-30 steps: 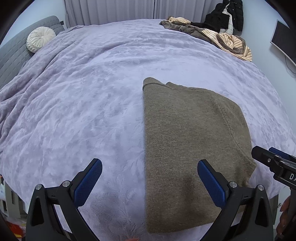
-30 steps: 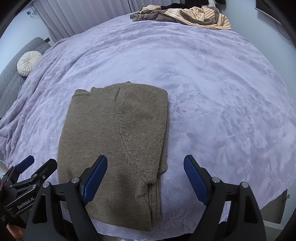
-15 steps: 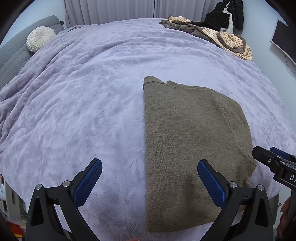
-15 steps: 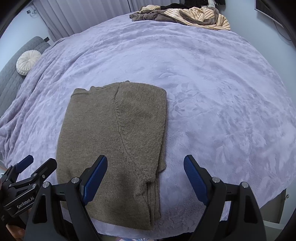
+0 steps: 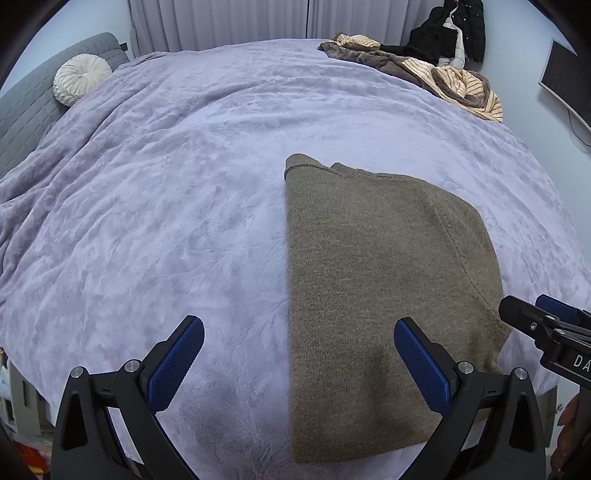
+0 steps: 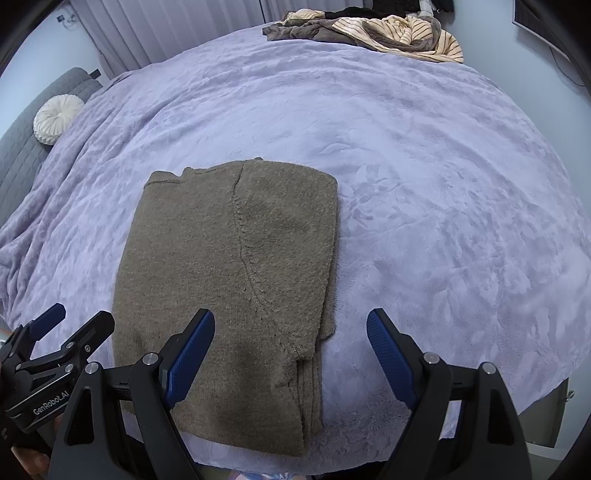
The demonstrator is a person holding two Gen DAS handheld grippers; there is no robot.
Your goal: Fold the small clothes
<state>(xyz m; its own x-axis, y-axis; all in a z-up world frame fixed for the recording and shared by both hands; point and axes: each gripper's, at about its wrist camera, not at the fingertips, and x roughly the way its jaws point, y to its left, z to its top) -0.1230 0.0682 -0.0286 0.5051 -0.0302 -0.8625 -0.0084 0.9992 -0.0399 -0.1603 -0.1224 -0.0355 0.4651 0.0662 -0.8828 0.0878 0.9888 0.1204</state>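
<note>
Both tongs wide, empty: left tongs (image 5: 299,363), right tongs (image 6: 290,349); pinch sweater (image 6: 236,280) bottom-frame corners together, fold toward the collar

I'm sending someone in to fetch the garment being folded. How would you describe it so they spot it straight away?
Start at the big bed with the lilac plush blanket. At its near edge lies the olive-brown knit sweater, folded flat into a long rectangle, with both open grippers above its near end. Unlike the crumpled pile of striped and brown clothes at the far edge, it is plain, single-coloured and neatly squared.
</note>
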